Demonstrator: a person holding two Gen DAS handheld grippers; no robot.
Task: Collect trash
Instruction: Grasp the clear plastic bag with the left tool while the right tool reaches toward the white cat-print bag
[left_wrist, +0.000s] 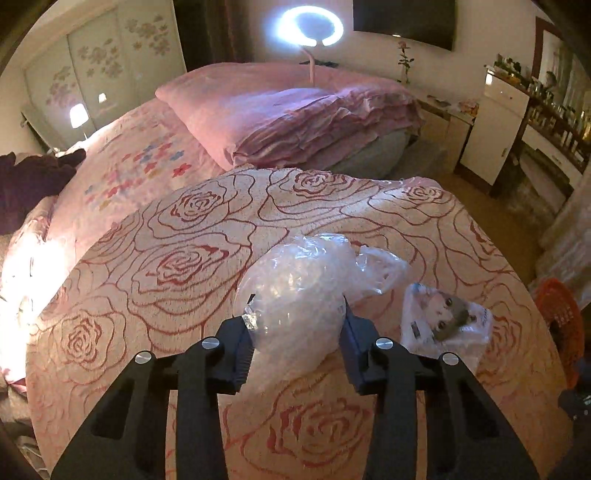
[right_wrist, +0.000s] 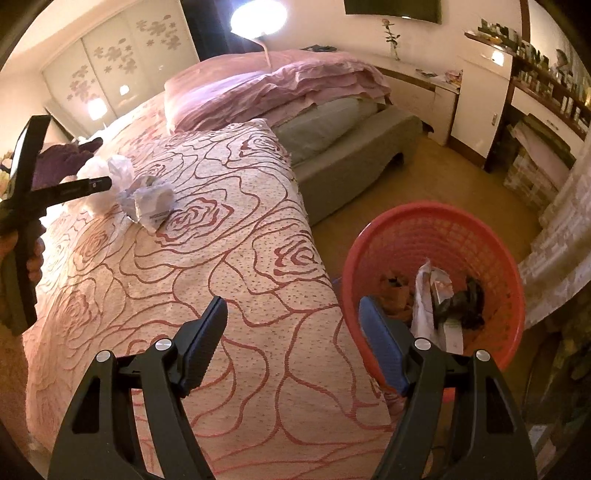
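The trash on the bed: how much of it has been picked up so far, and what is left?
Some looks done: the red basket on the floor already holds paper and dark scraps. In hand: the left claw is closed around a wad of clear bubble wrap on the rose bedspread. Left: a crumpled wrapper with a printed face beside it. The right claw is open, holding nothing.

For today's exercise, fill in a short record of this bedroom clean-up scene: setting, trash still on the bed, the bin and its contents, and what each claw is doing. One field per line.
setting: bed with a rose-patterned blanket
trash on bed: clear plastic bag; white wrapper printed with a doll face
bin: red basket on the floor beside the bed
bin contents: paper and dark scraps, not identifiable
left claw: closed around the clear plastic bag, pads against its sides
right claw: open, empty, over the bed edge near the basket
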